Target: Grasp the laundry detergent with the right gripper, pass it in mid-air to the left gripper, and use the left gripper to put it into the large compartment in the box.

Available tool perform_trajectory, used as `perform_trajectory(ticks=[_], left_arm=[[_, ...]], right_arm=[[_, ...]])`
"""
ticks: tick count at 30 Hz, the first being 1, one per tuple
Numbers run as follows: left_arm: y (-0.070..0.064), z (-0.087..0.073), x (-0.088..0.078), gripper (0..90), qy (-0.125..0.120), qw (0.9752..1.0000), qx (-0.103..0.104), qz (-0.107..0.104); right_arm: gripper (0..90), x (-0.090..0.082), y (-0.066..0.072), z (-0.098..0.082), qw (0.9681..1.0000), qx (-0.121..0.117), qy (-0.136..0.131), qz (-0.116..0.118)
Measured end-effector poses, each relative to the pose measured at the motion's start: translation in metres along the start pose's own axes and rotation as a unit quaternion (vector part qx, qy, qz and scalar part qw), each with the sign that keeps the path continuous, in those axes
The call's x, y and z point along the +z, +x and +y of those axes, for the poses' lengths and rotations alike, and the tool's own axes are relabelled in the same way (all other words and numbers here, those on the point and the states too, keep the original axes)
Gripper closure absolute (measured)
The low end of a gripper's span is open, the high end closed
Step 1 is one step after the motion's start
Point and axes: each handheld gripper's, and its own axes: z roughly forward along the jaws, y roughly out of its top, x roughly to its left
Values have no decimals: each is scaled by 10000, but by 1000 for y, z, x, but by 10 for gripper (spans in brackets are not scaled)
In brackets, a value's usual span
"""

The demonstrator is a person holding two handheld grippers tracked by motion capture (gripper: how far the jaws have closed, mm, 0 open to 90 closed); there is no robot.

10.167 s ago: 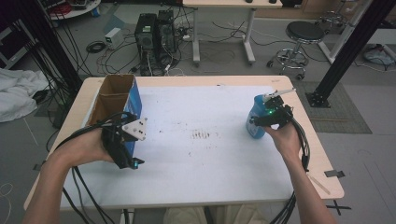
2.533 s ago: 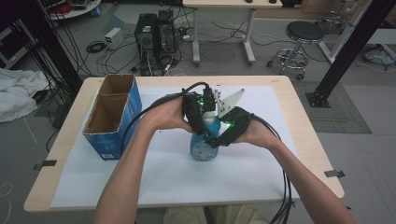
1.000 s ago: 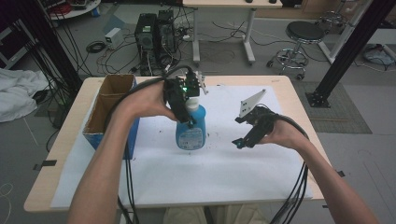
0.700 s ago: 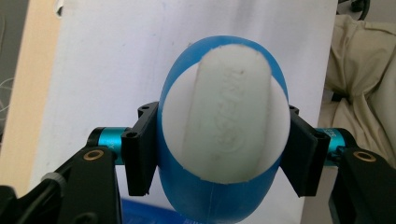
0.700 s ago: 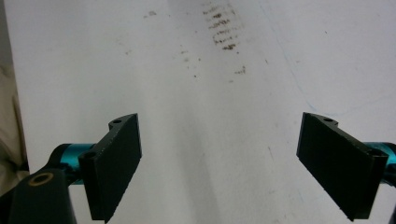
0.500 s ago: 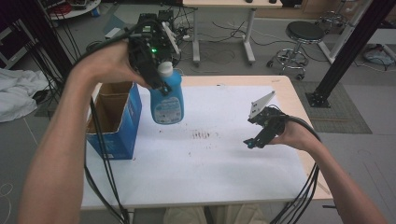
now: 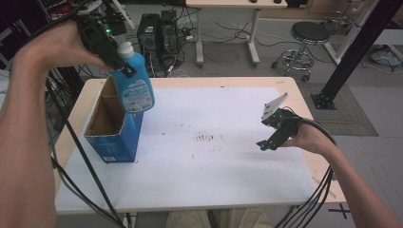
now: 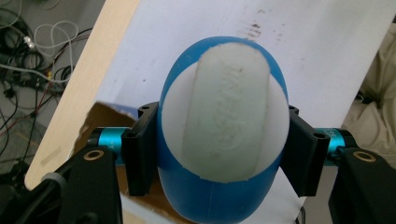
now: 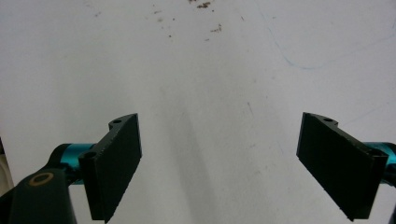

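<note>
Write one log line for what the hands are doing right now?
left gripper: shut on blue bottle, above open box | right gripper: open, empty, over table

The left gripper (image 8: 219, 154) has both black jaws pressed against the sides of a blue bottle (image 8: 219, 200), seen end-on from the top. Its white cap (image 8: 231, 116) faces the camera and bears faint embossed marks, too blurred to read. Below and behind lie a white table cover (image 8: 327, 56), stained with small brown specks, and the wooden table edge (image 8: 88, 79). At lower left, what appears to be an open cardboard box (image 8: 105, 116) sits beneath the bottle. Cables (image 8: 28, 46) lie on the floor.
</note>
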Motion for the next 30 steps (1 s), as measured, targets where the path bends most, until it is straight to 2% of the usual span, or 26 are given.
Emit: perform_trajectory(ticks=[8, 12, 21, 30], left_arm=[[13, -26, -16, 375, -96, 9992, -335, 203], [17, -36, -16, 376, 4, 9987, -417, 296], [25, -53, 0, 377, 346, 9971, -546, 408], [29, -69, 27, 377, 467, 9965, -635, 270]], right_arm=[[133, -2, -4, -9, 9999, 98, 65, -49], [133, -1, -4, -13, 9998, 136, 109, -50], [133, 3, -2, -13, 9999, 108, 120, -37], [133, 6, 0, -15, 9998, 123, 159, -30]])
